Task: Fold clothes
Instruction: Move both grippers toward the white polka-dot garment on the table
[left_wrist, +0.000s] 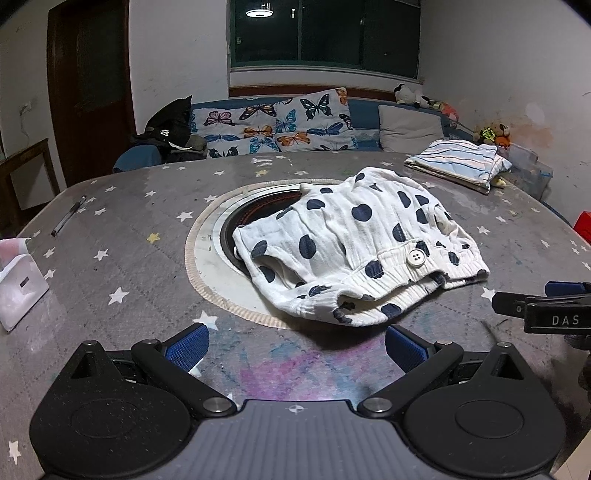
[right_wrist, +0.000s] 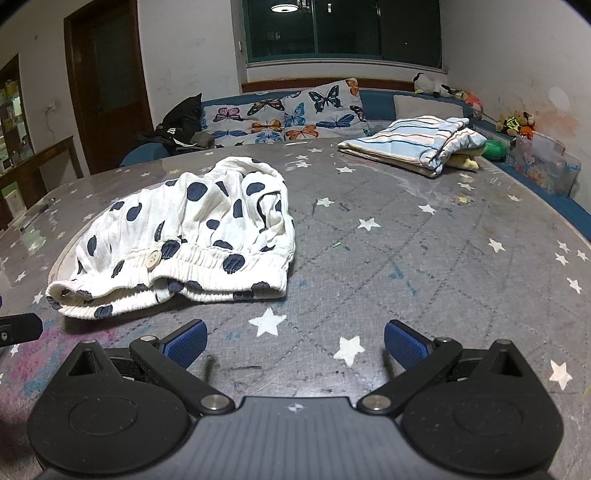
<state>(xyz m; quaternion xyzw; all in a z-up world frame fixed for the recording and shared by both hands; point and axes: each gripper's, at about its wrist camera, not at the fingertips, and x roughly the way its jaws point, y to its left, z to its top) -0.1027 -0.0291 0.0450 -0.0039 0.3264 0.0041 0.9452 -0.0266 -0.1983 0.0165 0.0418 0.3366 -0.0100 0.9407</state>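
Both tongs stand wide apart and hold nothing. Just ahead of the left tongs (left_wrist: 295, 345) lies the polka-dot garment (left_wrist: 354, 243), crumpled on the star-patterned surface (left_wrist: 122, 229), its buttoned waistband nearest and its far part draped over a round inset. From the right tongs (right_wrist: 294, 341) it sits ahead and to the left. A folded striped cloth (right_wrist: 410, 142) rests farther off, ahead and rightward.

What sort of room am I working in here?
Most likely a home living or dining room: a sofa with butterfly cushions sits behind the star-patterned table, and stuffed toys line the wall. Polka-dot shorts wait between two open grippers.
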